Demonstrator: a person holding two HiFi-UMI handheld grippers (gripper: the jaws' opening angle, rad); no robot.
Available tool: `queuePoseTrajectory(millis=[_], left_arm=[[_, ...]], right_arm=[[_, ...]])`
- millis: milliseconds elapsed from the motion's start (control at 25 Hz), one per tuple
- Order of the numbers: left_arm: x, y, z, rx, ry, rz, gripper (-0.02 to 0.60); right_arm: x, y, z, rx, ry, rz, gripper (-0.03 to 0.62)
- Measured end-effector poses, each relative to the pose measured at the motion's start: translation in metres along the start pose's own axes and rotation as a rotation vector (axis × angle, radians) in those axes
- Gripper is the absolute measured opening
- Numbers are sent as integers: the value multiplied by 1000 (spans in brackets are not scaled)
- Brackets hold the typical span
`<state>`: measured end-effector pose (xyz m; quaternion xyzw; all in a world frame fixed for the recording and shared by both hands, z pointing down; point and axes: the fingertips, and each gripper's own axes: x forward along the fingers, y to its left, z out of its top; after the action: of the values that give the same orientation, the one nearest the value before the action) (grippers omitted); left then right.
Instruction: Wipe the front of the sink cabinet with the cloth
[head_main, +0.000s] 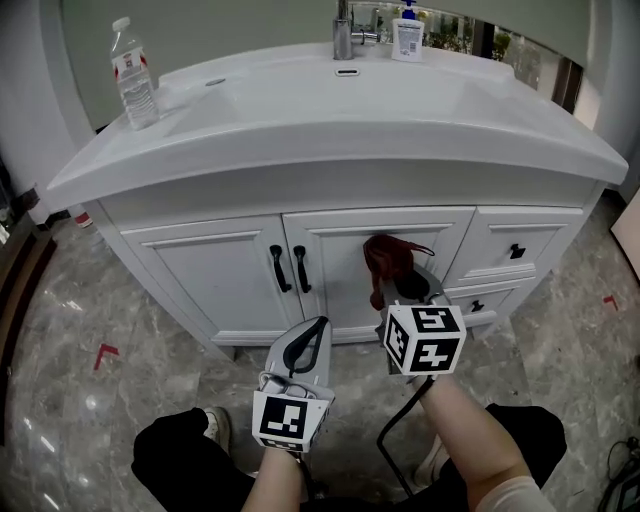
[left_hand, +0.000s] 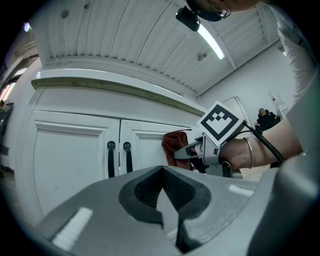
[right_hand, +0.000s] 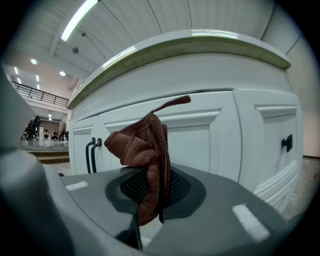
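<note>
White sink cabinet (head_main: 230, 270) sits right in front of the seated person. Their right forearm (head_main: 472, 425) stretches forward, and the right gripper (head_main: 402, 288) is pinching the reddish-brown cloth (head_main: 386, 260) just in front of the right-hand door. The left gripper (head_main: 318, 325) sits lower and nearer the knees, tongs pressed together with nothing in them, aimed toward the black door handles (head_main: 288, 268).

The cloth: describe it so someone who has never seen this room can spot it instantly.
Start at the white sink cabinet and find its right-hand door, just right of the two black handles. In front of it the right gripper pinches a crumpled reddish-brown cloth, the only soft, dark red thing against the all-white fronts.
</note>
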<state>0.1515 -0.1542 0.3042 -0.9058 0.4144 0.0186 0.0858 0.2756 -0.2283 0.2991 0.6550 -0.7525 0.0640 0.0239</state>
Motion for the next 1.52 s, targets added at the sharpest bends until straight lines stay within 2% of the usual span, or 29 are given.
queuePoseTrajectory(millis=[200,360,440,680,840,960,1280,1520], left_arm=[[16,-17,-3,-29,-8,-33,0],[24,-35,1,-45,-12,-60,0],[26,-41,0,-46,-12,-67,0],[27,-49,-3,-77,-9,-70,0],[22,-42,-15,-57,8,-53,0],[11,-27,-21,-54,24,-23,0],[-24,27,-17,-78,25,92,0],[-40,53,-23,-67,37,127,0]], right_arm=[[-14,-45,3,-16,-8,-80,87],[-27,-80,1,15,-7,-128,98],[-31,-87,1,25,-7,-122,118],[-41,-106,-1,30,-12,-169,87],[-50,-115,-8,58,-6,-196,86],[-49,-87,-16,63,-1,-145,86],[-5,47,-53,82,46,110,86],[26,99,-64,101,71,182,86]])
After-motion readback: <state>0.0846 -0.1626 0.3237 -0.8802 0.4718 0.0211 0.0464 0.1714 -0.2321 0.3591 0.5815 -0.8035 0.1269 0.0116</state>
